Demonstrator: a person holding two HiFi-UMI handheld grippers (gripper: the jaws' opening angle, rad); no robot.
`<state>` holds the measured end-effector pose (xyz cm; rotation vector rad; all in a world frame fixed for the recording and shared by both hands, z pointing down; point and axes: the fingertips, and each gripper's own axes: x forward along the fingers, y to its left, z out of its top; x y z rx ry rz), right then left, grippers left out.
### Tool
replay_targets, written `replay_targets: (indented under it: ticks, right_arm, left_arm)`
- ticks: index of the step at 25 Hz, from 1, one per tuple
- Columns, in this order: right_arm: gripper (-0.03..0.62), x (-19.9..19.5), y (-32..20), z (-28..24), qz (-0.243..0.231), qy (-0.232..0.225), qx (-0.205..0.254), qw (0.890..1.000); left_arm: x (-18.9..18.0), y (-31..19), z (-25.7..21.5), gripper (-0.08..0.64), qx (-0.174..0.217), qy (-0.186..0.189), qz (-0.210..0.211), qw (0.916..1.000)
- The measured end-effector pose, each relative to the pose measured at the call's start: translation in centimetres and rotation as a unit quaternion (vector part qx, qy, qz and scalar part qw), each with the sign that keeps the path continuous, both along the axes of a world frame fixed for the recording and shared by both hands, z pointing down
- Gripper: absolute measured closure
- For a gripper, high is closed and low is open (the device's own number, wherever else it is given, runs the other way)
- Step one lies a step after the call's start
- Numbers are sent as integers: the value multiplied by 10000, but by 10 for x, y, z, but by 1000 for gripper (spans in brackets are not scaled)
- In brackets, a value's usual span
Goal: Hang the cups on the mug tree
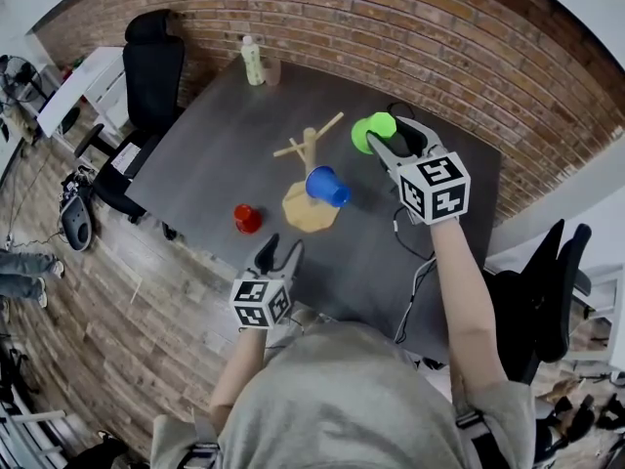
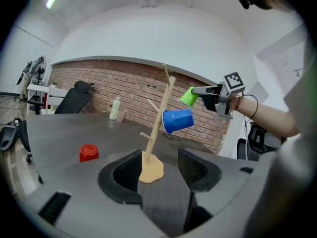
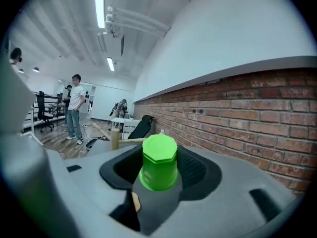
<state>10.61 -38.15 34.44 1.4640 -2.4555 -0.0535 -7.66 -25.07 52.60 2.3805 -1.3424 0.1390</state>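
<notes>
The right gripper (image 1: 383,143) has its fingers (image 3: 198,170) clamped on a bright green plastic cup (image 3: 159,162), up in the air just right of the wooden mug tree (image 1: 310,159). A blue plastic cup (image 1: 327,186) hangs on a peg at the tree's right side. A small red cup (image 1: 246,218) sits on the dark grey surface (image 1: 215,154), left of the tree's base. The left gripper (image 1: 278,254) hovers over the near edge of the surface, fingers (image 2: 124,175) apart and holding nothing.
</notes>
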Motion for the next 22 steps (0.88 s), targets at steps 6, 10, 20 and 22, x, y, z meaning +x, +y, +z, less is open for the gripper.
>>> replay_targets:
  ticks: [6,10,20,22]
  right_arm:
    - [373,-6,-3,-34,-72,71,269,9996]
    - [373,-12,-5,-48,-135,89,386,9991]
    - [373,-37,-13,-58,-409,-8,392,9984]
    - [371,-42,-14,-53,-459,-31,319,9984]
  left_arm:
    - [-1,4,-3,337,20,1,6,10000]
    - [-3,5,-4,337,25,-4,-14,10000]
    - [-6,9,-4,337,25,-13,-72,10000]
    - [-7,9,-3,337,15,-11,-99,9999]
